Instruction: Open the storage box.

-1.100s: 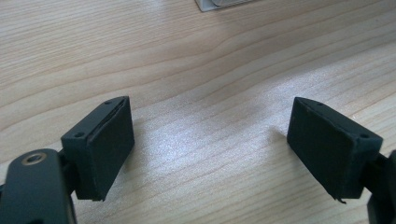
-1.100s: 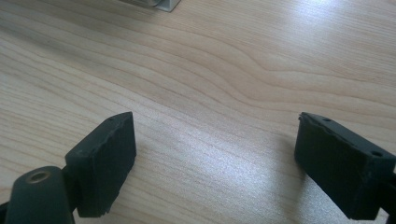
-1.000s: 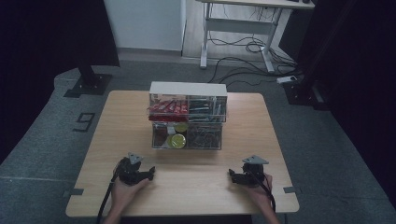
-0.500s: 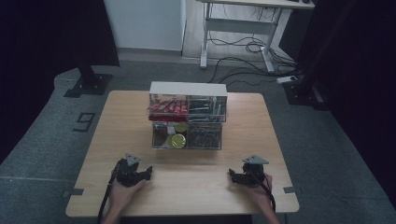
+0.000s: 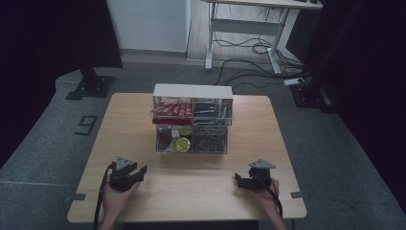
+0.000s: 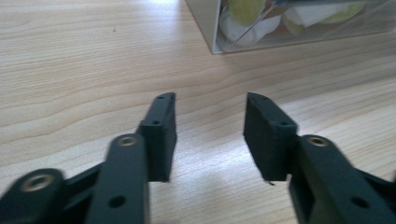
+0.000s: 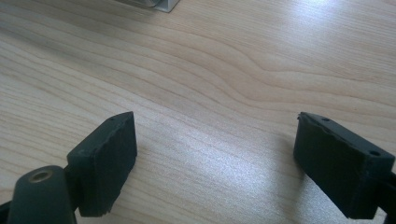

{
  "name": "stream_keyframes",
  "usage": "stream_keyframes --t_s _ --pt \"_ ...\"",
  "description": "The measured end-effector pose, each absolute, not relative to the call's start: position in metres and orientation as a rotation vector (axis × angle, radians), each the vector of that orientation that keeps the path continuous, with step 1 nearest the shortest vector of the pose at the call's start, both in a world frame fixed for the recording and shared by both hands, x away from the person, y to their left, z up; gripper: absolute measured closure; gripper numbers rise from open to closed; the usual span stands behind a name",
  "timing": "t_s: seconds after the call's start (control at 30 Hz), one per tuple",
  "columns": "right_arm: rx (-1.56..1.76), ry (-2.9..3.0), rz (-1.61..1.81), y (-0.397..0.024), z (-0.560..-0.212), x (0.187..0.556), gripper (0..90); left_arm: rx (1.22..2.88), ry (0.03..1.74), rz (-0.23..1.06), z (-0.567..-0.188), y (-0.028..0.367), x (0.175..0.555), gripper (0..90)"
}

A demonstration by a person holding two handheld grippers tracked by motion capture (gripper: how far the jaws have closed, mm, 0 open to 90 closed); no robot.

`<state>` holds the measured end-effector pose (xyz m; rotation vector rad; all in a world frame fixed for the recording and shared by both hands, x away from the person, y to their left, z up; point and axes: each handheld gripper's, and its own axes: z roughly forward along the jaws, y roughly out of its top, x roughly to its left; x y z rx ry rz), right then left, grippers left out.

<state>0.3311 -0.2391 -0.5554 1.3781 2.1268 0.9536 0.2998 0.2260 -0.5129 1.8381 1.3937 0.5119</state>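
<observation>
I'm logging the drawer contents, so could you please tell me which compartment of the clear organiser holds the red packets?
The upper left compartment of the clear organiser: red packets lie there, while the one beside it holds dark items and the lower left compartment holds round yellow-green lids.

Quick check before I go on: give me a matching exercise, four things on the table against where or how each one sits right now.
Things:
1. left gripper
2. right gripper
3. red packets
4. yellow-lidded jar

Places or states:
A. upper tier of the clear organizer, left side
B. open, near the table's front right
C. lower tier, left side
D. open, near the table's front left

Pairs: 1-D, 2-B, 3-A, 4-C
</observation>
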Motion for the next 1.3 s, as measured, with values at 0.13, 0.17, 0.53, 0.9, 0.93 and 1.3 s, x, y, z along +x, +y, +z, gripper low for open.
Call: stream_keyframes --t_s 0.13,0.17,0.53,0.9,0.93,1.3 --pt "1.378 2.127 0.953 -0.239 -0.555 0.331 13.3 1.809 1.375 0.502 -0.506 0.227 0.295 67.6" --pt "1.378 2.127 0.953 -0.239 -0.555 0.331 13.3 1.800 1.370 0.511 -0.504 0.227 0.294 69.7" --pt "1.378 2.126 0.953 -0.239 -0.555 0.331 13.3 1.729 1.302 0.552 -0.478 0.235 0.278 90.0" --pt "1.380 2.125 0.953 -0.239 -0.555 0.331 13.4 1.712 1.240 0.568 -0.458 0.229 0.267 90.0" --pt "1.380 2.125 0.953 -0.239 -0.555 0.331 13.4 1.710 1.239 0.566 -0.458 0.230 0.267 90.0" --pt "1.380 2.123 0.953 -0.239 -0.555 0.331 13.6 1.704 1.210 0.547 -0.450 0.226 0.264 90.0"
